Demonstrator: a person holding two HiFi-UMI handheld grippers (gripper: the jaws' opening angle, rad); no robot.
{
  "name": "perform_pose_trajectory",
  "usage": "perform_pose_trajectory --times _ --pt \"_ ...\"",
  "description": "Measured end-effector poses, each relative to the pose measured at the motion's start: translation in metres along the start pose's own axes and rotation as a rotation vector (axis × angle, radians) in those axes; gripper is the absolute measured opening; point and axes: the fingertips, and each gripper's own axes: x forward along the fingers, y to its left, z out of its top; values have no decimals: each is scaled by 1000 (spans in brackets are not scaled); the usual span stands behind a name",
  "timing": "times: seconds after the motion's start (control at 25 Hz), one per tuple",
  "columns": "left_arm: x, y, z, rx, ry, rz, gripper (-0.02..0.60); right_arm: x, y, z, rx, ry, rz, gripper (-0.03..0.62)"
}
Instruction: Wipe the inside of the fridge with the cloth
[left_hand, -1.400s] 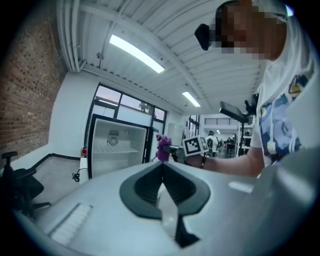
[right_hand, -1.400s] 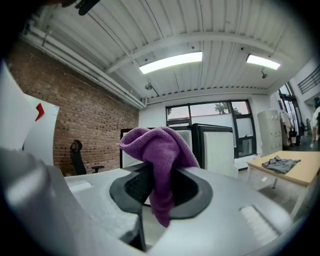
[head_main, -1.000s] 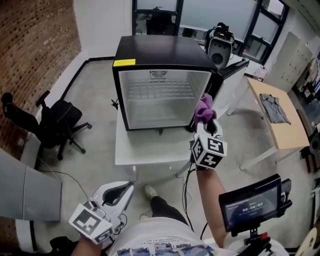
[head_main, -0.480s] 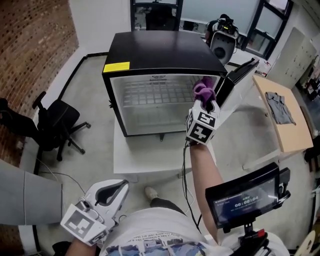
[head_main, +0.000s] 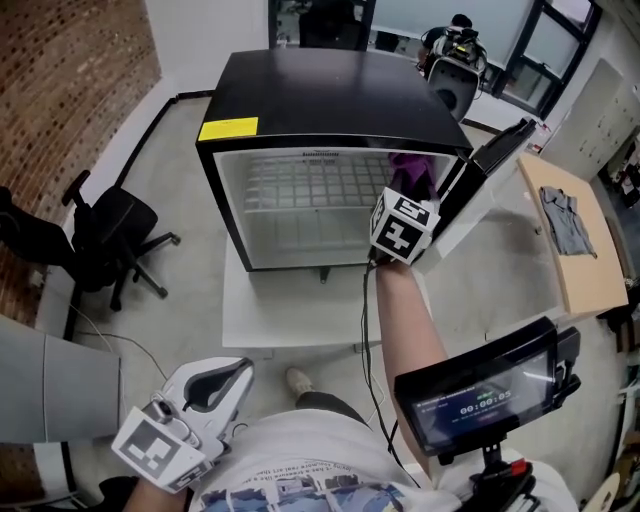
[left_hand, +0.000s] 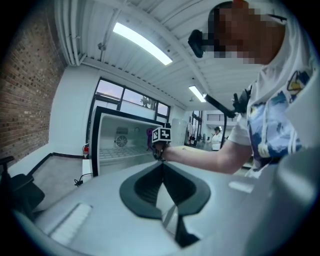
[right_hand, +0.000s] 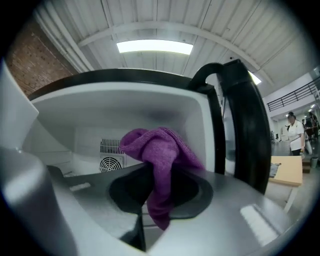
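A black mini fridge (head_main: 320, 95) stands open on a white table (head_main: 290, 310), its white inside (head_main: 300, 215) and wire shelf in plain sight. My right gripper (head_main: 408, 192) is at the right side of the opening, shut on a purple cloth (head_main: 410, 168). In the right gripper view the cloth (right_hand: 160, 160) bunches out of the jaws, with the fridge's back wall and round fan grille (right_hand: 111, 165) behind it. My left gripper (head_main: 205, 395) hangs low at the person's left side, far from the fridge, with its jaws closed on nothing (left_hand: 162, 167).
The fridge door (head_main: 490, 160) swings open to the right. A black office chair (head_main: 110, 235) stands on the left by a brick wall. A wooden table (head_main: 575, 240) with a grey garment is at the right. A screen on a stand (head_main: 480, 390) sits near the right elbow.
My right gripper has carried the cloth up and forward, from in front of the fridge's lower right corner into the upper right of the opening. The left gripper has hardly moved.
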Motion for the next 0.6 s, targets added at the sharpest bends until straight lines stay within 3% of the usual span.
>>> perform_pose_trajectory --times 0.32,0.44,0.6 --pt "1 4 6 -26 -20 21 6 30 18 3 -5 25 15 81" --pt "3 8 5 8 -17 24 6 40 21 1 -15 30 20 81" --pt "5 14 3 -4 0 50 6 52 25 3 -31 27 30 81"
